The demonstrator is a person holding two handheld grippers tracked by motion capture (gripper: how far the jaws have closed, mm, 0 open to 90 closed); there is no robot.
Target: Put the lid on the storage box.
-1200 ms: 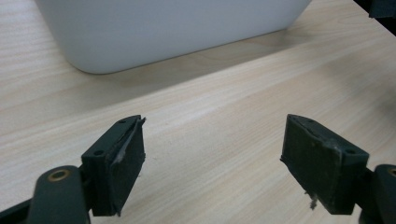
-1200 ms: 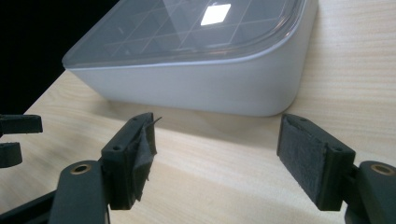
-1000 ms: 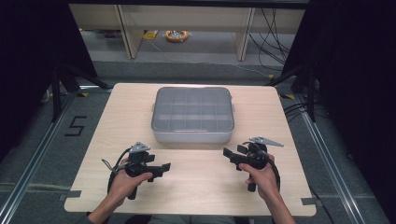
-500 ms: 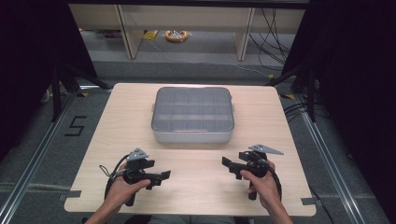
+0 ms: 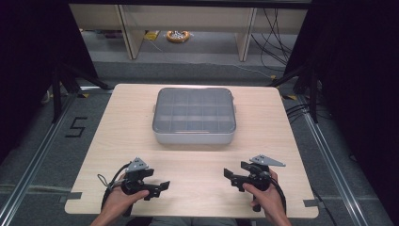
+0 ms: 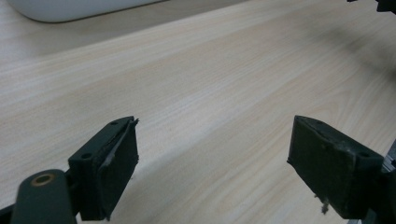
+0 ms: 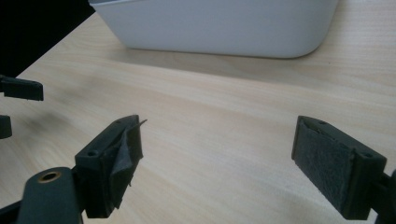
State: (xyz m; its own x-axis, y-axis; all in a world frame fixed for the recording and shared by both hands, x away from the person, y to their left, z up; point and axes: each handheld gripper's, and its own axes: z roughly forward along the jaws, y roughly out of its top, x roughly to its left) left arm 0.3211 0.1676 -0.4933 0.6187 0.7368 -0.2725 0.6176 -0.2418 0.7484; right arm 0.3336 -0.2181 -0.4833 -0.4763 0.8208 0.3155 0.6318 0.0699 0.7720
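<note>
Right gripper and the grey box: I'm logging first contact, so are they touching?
Apart. The high view shows bare table between the right gripper and the grey box.

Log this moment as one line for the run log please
left gripper: jaws open, empty, near table edge | right gripper: jaws open, empty | compartment box: lid shut, mid-table, untouched
</note>
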